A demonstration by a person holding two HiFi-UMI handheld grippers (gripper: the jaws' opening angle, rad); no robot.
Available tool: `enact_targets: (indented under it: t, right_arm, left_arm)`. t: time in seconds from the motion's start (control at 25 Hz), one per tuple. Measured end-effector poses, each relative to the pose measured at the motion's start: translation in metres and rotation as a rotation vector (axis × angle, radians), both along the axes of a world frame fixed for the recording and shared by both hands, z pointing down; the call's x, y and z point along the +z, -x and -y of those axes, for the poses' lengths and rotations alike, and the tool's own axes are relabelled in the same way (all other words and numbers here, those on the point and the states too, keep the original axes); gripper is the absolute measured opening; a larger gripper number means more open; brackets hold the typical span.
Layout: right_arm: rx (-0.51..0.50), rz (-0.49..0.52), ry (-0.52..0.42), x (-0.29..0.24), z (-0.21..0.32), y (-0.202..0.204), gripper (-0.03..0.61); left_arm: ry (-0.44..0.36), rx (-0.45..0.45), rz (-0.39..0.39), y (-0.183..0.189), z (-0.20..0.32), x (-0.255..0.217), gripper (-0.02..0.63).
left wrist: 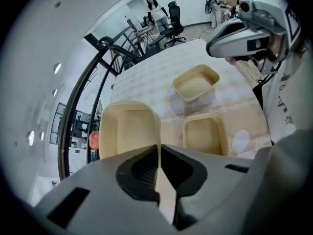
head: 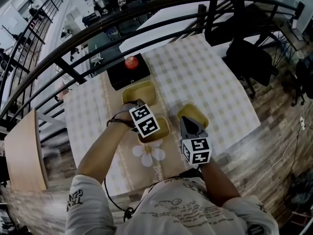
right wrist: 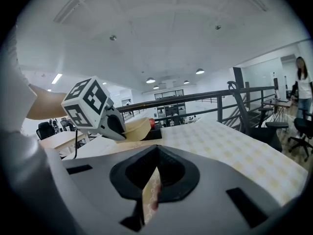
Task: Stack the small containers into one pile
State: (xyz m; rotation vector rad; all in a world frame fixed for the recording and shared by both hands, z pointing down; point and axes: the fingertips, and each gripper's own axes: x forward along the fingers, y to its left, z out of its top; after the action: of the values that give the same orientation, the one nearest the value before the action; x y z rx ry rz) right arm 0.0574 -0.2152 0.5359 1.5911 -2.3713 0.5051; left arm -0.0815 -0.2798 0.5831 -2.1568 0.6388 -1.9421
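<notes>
- On the table runner, nearest the person: a white flower print point(head: 149, 153), taken here as the landmark.
- Just beyond the flower print: middle container point(head: 160, 130), cream, upright on the runner, mouth up. Partly under the left gripper's marker cube in the head view.
- Right of the flower print and a little beyond: right gripper point(right wrist: 156, 153), jaws pressed together on a thin cream wall seen edge-on between them.
- In the head view, right gripper's tips at the near rim of the right container point(head: 194, 114), over the checked tablecloth point(head: 215, 77). Unclear whether resting or lifted.
- Beyond the flower print, past the middle container: left gripper point(left wrist: 159, 153), jaws pinching the side wall of the far container point(left wrist: 128, 130). Wall running straight into the slit between the jaws.
- Far container tilted in the right gripper view, its hollow open toward the left gripper's camera.
- All three containers apart from one another: far one and right one each in a gripper, middle one between them.
- Farther from the flower print, just behind the far container: black box point(head: 122, 76) with a red button point(head: 131, 62) on top.
- Farthest from the flower print: dark railing point(head: 146, 11) curving past the table's far side, and a black office chair point(head: 249, 58) off the far right corner.
</notes>
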Motion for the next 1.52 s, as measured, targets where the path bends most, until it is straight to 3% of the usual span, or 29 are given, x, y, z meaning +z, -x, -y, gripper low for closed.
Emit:
enact_targets:
  t: [0.16, 0.72, 1.52]
  right_arm:
    - [-0.017, 0.007, -0.005, -0.001, -0.003, 0.001, -0.006]
    - [-0.036, 0.012, -0.005, -0.002, -0.018, -0.007, -0.006]
    - [0.008, 0.02, 0.01, 0.004, -0.02, -0.032, -0.006]
  left_arm:
    - [0.002, -0.029, 0.0, -0.003, -0.028, -0.001, 0.018]
    - [0.122, -0.061, 0.05, -0.017, -0.107, 0.057, 0.017]
    - [0.189, -0.032, 0.12, -0.04, -0.135, 0.09, 0.018]
